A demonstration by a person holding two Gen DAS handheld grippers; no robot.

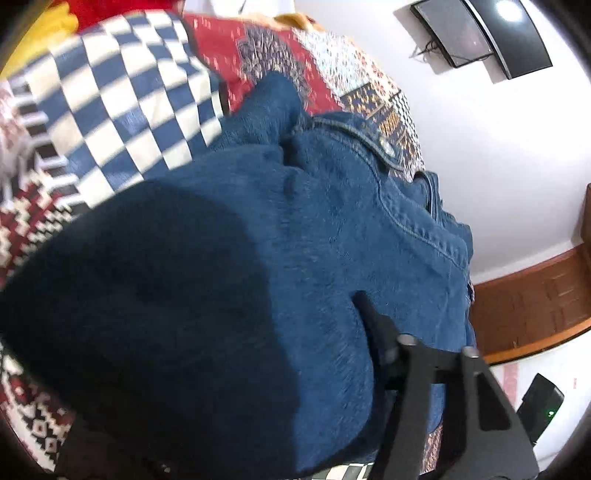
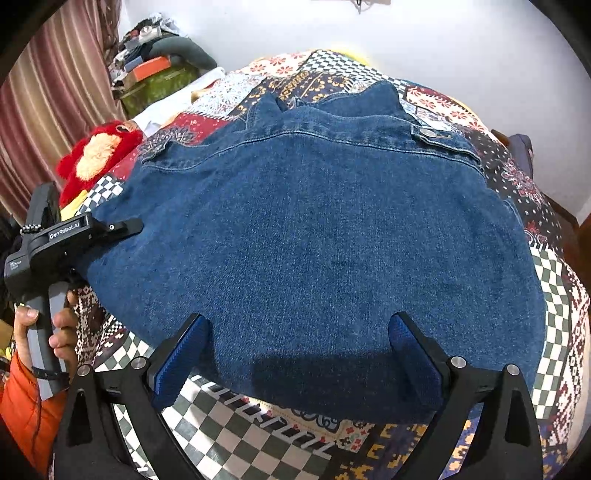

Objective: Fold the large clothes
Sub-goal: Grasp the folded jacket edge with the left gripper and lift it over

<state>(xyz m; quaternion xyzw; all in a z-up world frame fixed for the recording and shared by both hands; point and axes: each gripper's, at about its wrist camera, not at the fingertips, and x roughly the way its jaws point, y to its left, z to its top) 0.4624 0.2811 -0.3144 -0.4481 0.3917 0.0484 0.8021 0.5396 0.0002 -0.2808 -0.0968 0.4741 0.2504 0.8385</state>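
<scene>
A blue denim jacket (image 2: 314, 229) lies spread on the patchwork bedspread (image 2: 258, 435), back up, collar at the far end. My right gripper (image 2: 299, 332) is open, its blue-padded fingers (image 2: 184, 354) hovering over the jacket's near edge, holding nothing. My left gripper (image 2: 122, 226) is at the jacket's left edge, one finger lying on the denim. In the left wrist view the denim (image 1: 295, 236) fills the frame and covers the left finger; only the right finger (image 1: 373, 321) shows, pressed against the cloth. I cannot tell whether it grips the cloth.
A red and yellow plush toy (image 2: 96, 155) lies on the bed left of the jacket. Boxes and clutter (image 2: 155, 74) stand at the far left by a curtain. A white wall is behind. A wall-mounted screen (image 1: 480, 33) and wooden furniture (image 1: 535, 306) show in the left wrist view.
</scene>
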